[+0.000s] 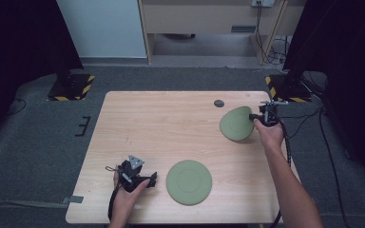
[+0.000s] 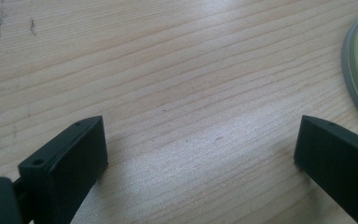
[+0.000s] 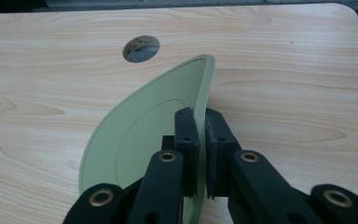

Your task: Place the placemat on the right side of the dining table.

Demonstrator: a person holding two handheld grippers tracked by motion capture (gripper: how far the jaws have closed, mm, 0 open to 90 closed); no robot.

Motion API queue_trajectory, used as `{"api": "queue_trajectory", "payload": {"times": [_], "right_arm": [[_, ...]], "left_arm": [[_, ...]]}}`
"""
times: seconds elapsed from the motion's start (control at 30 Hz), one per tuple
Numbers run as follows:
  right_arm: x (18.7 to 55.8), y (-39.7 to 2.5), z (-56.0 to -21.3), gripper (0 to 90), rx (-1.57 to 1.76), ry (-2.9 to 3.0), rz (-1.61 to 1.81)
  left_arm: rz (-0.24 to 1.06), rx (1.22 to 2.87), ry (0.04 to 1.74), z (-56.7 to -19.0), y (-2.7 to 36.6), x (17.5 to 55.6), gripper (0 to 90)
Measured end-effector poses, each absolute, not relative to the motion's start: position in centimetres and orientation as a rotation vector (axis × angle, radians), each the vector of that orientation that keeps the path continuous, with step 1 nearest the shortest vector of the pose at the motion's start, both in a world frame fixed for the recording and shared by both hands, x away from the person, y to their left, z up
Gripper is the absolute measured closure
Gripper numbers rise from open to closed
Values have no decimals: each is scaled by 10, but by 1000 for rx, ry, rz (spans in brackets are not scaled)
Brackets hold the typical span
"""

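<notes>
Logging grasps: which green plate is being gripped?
The far plate, tilted up by its rim in the right hand-held gripper; the near plate lies flat, untouched.

Table (image 1: 138,123): holds both plates, both grippers.
Flat plate (image 1: 188,182): near edge, centre; lies flat.
Left gripper (image 1: 149,181): just left of flat plate, apart, low over table.
Tilted plate (image 1: 236,123): far right, on edge, rim betw. right gripper (image 1: 255,118) jaws.
Cable hole (image 1: 219,103): behind tilted plate.

Both forearms bare, no sleeves. Left hand-held gripper (image 1: 145,180): black, grey triangular plate, brass rivets, trailing black cable.
</notes>
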State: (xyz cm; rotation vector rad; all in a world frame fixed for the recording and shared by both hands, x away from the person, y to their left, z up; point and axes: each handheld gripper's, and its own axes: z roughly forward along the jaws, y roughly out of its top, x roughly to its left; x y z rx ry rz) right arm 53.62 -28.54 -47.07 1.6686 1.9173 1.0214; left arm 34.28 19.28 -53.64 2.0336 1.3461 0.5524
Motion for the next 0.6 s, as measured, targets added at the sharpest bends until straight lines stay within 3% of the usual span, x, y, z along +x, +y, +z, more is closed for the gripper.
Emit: {"api": "queue_trajectory", "payload": {"times": [0.6], "right_arm": [[538,-298,-494,851,1720,1919,979]], "left_arm": [[553,2033,1347,-536,193,343,19]]}}
